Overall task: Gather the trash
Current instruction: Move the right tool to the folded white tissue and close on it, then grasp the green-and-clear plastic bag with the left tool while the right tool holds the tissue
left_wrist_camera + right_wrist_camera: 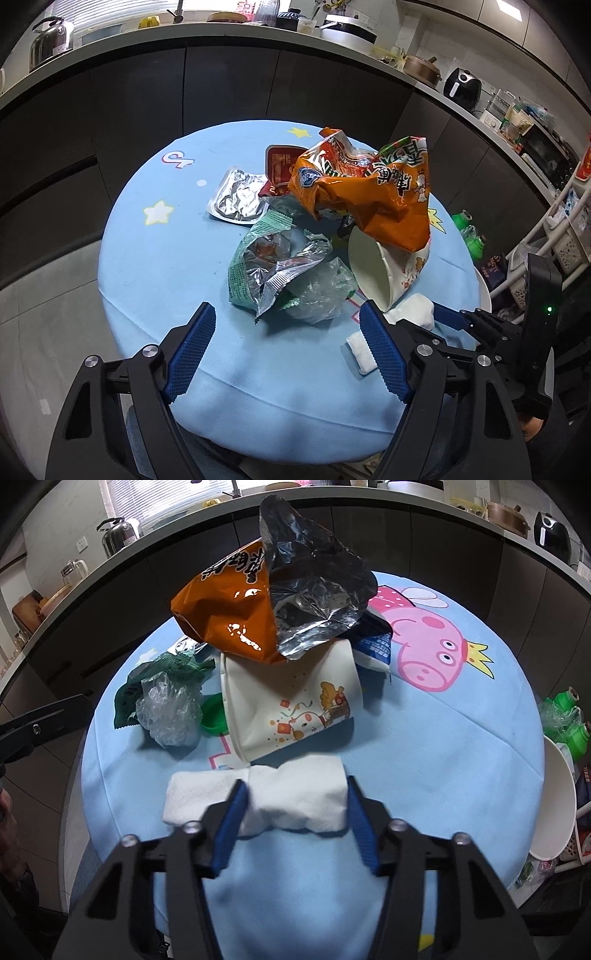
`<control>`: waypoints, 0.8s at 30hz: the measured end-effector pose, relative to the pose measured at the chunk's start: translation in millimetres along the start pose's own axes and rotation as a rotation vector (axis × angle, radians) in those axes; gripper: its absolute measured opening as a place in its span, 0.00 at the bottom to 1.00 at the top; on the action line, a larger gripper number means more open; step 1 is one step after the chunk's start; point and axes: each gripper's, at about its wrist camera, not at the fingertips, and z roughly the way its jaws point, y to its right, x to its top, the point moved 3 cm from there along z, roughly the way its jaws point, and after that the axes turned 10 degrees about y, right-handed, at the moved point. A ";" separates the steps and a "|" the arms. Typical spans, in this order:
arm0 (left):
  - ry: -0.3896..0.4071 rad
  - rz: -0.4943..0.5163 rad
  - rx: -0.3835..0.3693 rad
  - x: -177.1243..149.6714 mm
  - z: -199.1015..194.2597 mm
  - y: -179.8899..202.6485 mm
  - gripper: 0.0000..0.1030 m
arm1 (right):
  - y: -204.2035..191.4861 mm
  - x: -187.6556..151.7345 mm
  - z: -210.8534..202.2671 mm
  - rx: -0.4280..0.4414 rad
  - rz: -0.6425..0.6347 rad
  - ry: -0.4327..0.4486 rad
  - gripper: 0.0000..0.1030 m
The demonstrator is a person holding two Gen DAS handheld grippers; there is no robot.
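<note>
Pinching the folded tissue (295, 797) between its fingers, the right gripper (293, 808) is set for removal, while the left gripper (288, 347) is held spread before the wrappers (273, 266).

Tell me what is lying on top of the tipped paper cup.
An orange snack bag rests across the paper cup, its silver lining facing up. A dark blue packet pokes out behind; how far it runs under the bag is covered.
</note>
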 end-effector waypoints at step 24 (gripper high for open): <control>0.049 0.025 -0.026 45.9 2.7 11.3 0.59 | 31.9 -2.3 -33.0 -0.006 0.105 0.042 0.08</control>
